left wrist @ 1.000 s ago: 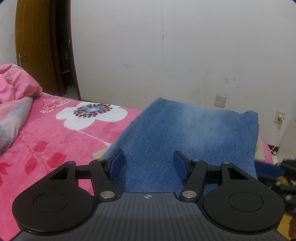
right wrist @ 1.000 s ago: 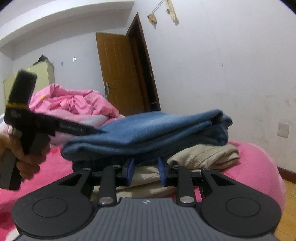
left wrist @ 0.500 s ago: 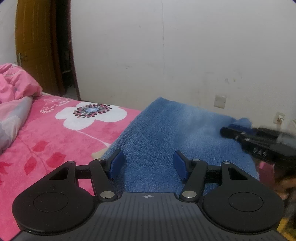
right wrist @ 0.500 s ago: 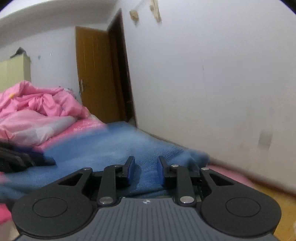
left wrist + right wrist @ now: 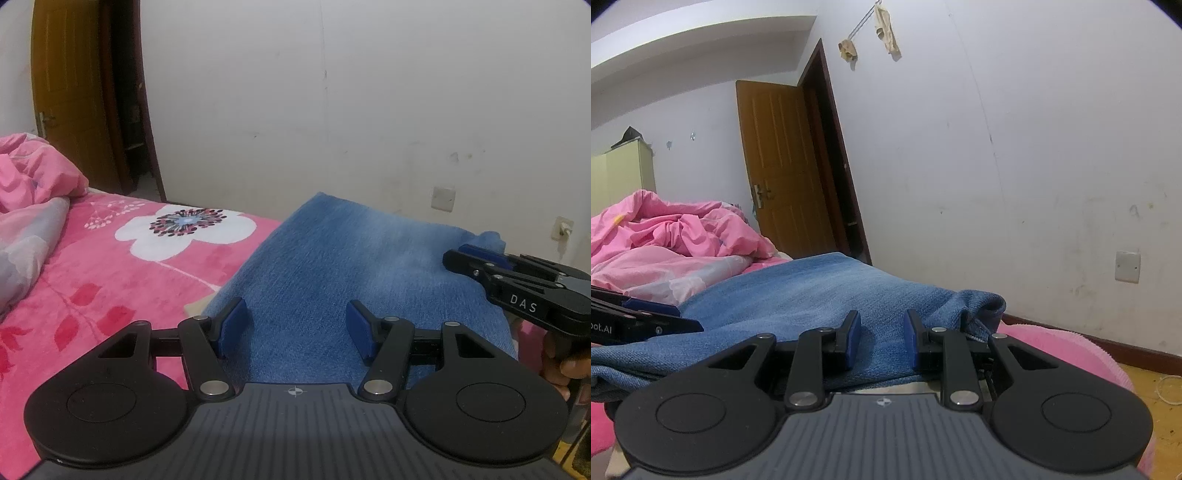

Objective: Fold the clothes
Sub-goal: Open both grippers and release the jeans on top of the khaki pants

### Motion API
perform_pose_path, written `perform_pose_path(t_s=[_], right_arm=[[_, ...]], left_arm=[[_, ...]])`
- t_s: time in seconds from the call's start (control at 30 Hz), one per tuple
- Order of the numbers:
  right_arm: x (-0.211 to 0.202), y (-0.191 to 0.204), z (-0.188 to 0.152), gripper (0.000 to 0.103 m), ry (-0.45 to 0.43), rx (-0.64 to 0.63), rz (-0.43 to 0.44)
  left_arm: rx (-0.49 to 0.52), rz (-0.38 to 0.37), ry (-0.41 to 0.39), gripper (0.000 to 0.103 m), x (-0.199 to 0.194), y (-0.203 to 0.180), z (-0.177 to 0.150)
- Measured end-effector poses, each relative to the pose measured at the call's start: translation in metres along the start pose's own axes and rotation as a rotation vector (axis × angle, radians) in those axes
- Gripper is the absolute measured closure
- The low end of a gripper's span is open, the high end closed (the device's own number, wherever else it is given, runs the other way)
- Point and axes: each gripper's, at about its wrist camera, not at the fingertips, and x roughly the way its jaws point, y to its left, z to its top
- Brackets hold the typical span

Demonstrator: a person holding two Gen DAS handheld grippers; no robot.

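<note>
a: left wrist view: your left gripper [image 5: 295, 328] hangs spread over the folded jeans [image 5: 354, 269] on the bed [image 5: 110, 295], pinching nothing.

b: your right gripper [image 5: 881, 339] is parted narrowly at their edge, empty.

a: risk: nudge that edge sideways and the fold could slide open.

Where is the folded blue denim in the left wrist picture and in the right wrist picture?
Left wrist: folded blue denim fills centre to right, beyond the open jaws.
Right wrist: it spreads across the lower middle, on the pink bed.
Shared landmark: the white wall switch plate.
</note>
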Motion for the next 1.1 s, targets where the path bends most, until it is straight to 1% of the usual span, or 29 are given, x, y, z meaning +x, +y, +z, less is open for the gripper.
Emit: perform_pose_path(t_s=[0.63, 0.73, 0.77, 0.8, 0.87, 0.93, 1.0, 1.07, 1.1], right_arm=[[-0.001, -0.001, 0.001, 0.077, -0.003, -0.001, -0.007], [-0.001, 0.0, 0.004, 0.077, 0.013, 0.009, -0.018], [-0.001, 0.002, 0.008, 0.077, 0.027, 0.006, -0.03], [-0.001, 0.006, 0.013, 0.076, 0.044, -0.002, -0.045], [-0.009, 0.017, 0.025, 0.074, 0.071, 0.001, -0.061], [-0.026, 0.03, 0.036, 0.074, 0.082, 0.038, -0.034], [-0.053, 0.05, 0.045, 0.073, 0.076, 0.06, 0.023], [-0.081, 0.072, 0.053, 0.069, 0.07, 0.056, 0.055], [-0.096, 0.082, 0.056, 0.064, 0.066, 0.064, 0.069]], left_arm=[[-0.007, 0.019, 0.002, 0.043, -0.001, -0.003, -0.001], [-0.032, 0.013, -0.007, 0.043, -0.009, -0.001, -0.001], [-0.051, 0.005, -0.011, 0.042, -0.014, 0.002, -0.001], [-0.067, -0.002, -0.013, 0.038, -0.021, 0.004, -0.003], [-0.092, -0.008, -0.011, 0.033, -0.04, 0.011, -0.007], [-0.117, -0.013, -0.01, 0.032, -0.061, 0.017, -0.011], [-0.148, -0.014, -0.013, 0.03, -0.089, 0.022, -0.018], [-0.18, -0.02, -0.014, 0.026, -0.117, 0.025, -0.023], [-0.197, -0.021, -0.018, 0.023, -0.134, 0.026, -0.027]])
